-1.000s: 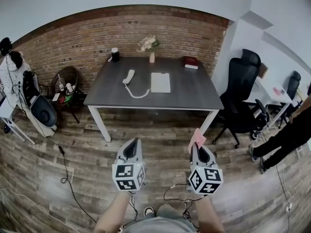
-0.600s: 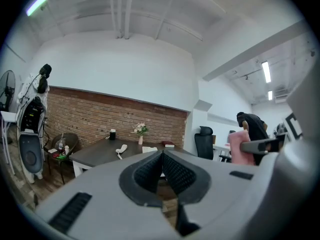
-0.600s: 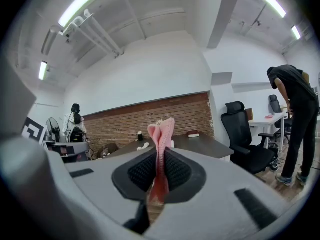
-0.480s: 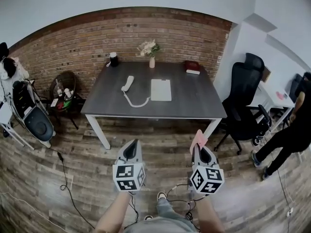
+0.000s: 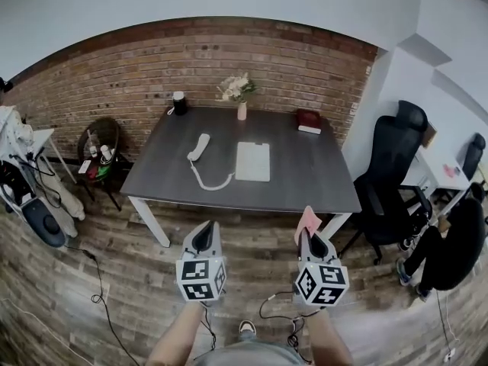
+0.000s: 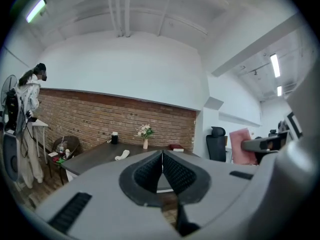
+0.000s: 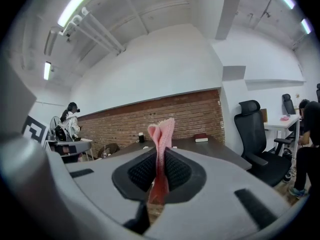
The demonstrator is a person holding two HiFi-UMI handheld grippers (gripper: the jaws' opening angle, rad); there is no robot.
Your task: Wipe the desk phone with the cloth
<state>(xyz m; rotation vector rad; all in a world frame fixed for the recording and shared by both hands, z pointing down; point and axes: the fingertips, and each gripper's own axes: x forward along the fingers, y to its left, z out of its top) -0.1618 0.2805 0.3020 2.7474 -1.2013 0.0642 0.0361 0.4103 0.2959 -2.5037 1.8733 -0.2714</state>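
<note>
- Right gripper view: right gripper [image 7: 159, 170] clamps the pink cloth [image 7: 162, 134]; left gripper [image 6: 161, 166] has its jaws pressed together, empty
- Best to approach the desk phone [image 5: 252, 161] closer, cloth leading

Bright, even light — fisheye-bent edges

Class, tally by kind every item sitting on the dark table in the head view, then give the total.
desk phone: 1
flower vase: 1
black container: 1
red book: 1
Total: 4
</note>
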